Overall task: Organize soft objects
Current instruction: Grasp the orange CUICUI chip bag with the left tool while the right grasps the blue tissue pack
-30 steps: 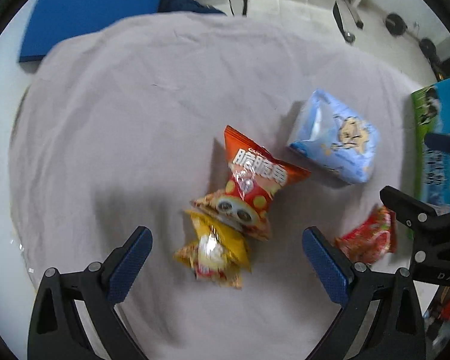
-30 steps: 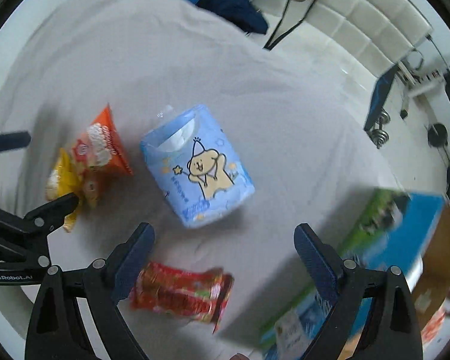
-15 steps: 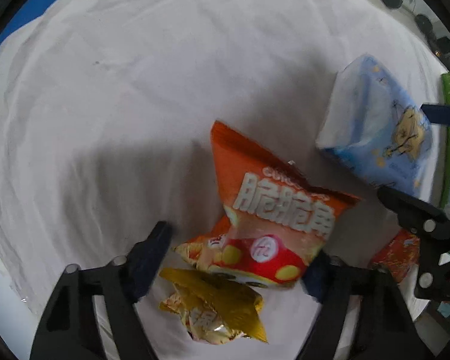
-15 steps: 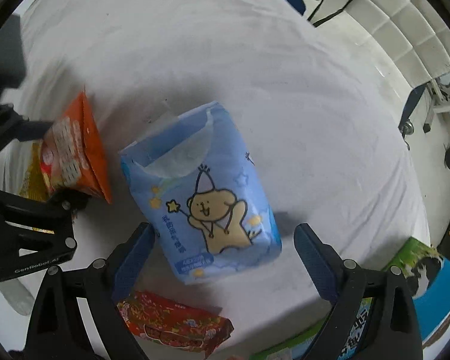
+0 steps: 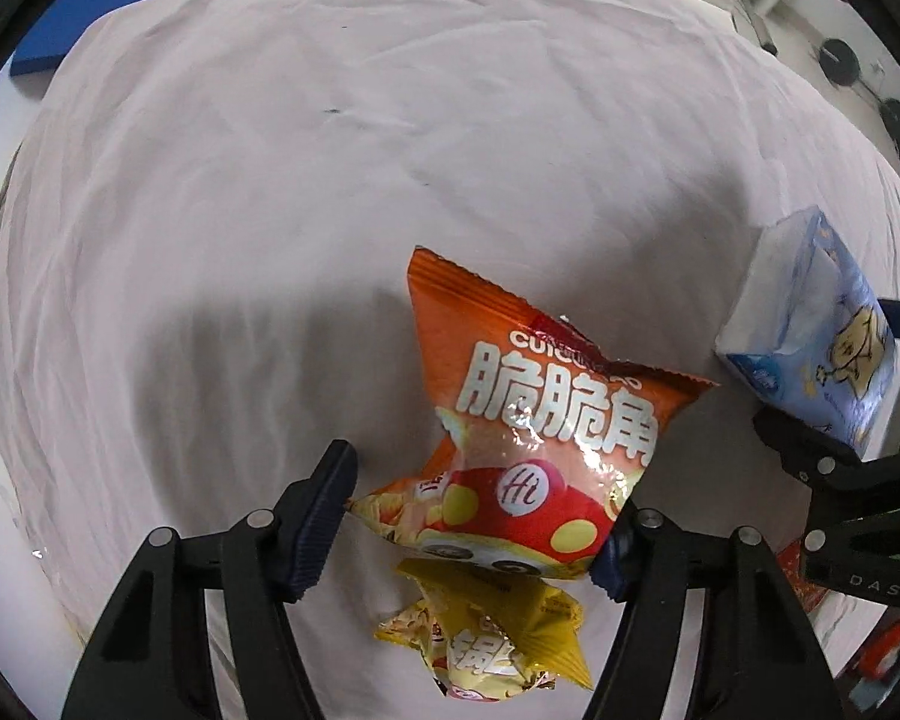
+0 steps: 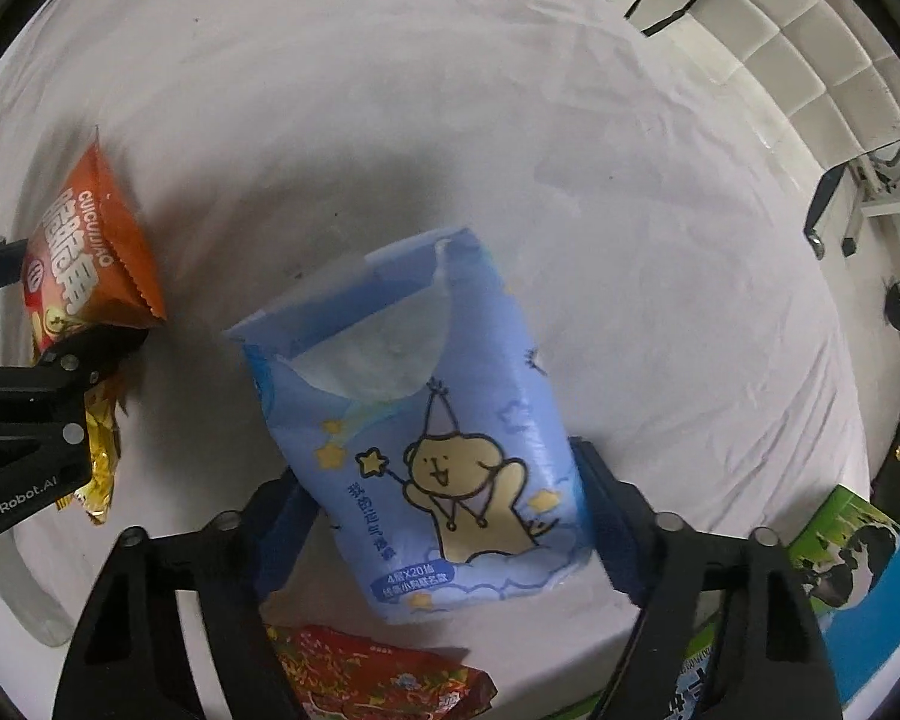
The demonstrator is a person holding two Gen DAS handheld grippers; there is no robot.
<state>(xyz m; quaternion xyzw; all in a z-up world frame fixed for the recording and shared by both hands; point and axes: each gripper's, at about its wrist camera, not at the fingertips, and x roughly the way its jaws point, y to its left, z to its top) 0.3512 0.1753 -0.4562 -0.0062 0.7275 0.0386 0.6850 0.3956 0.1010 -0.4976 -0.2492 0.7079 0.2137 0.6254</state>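
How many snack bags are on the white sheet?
3: an orange bag between the left tool's tips, a yellow bag just under it, and a red bag below the blue tissue pack. Others may be hidden.

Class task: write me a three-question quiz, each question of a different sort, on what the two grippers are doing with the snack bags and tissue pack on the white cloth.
1. True or false: the left gripper grips the orange snack bag.
2. Which item sits between the right gripper's fingers?
A. red packet
B. blue tissue pack
C. yellow snack bag
3. Fill in: everything lies on a white ____.

Key: 1 true; 2 B; 3 cloth.
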